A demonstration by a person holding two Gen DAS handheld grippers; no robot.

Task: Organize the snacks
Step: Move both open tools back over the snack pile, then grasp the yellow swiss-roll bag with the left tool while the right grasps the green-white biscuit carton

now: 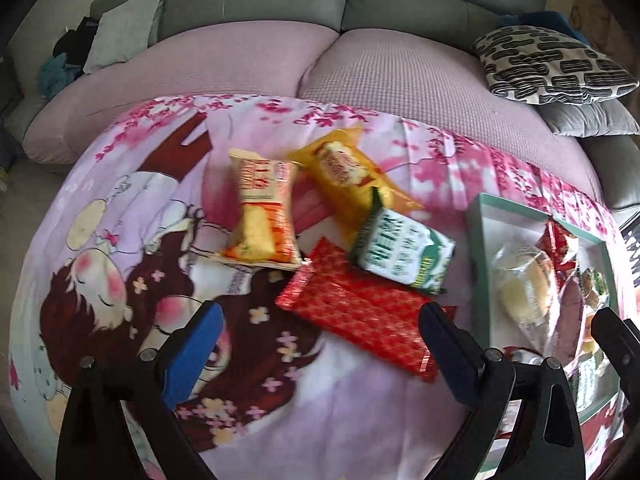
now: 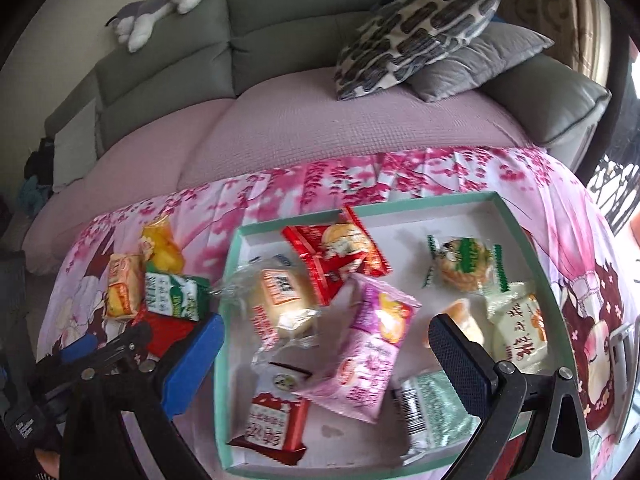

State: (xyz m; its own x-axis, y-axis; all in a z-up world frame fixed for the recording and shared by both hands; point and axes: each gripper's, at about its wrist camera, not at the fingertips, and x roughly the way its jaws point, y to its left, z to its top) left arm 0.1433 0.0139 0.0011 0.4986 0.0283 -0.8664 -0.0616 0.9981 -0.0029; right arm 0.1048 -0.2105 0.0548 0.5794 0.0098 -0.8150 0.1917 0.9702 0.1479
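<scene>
Four loose snacks crowd together on the pink cartoon cloth (image 1: 120, 240): an orange packet (image 1: 262, 216), a yellow one (image 1: 344, 172), a green-white packet (image 1: 404, 252) and a flat, glossy red packet (image 1: 360, 312). Left gripper (image 1: 320, 344) hovers wide open above the red packet; right gripper (image 2: 326, 356) gapes empty over the filled teal tray (image 2: 532, 232).

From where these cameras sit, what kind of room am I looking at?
Most likely a home living room. A grey sofa with throw pillows runs behind a table draped in a pink cartoon cloth, and a plush toy lies on the sofa back.
</scene>
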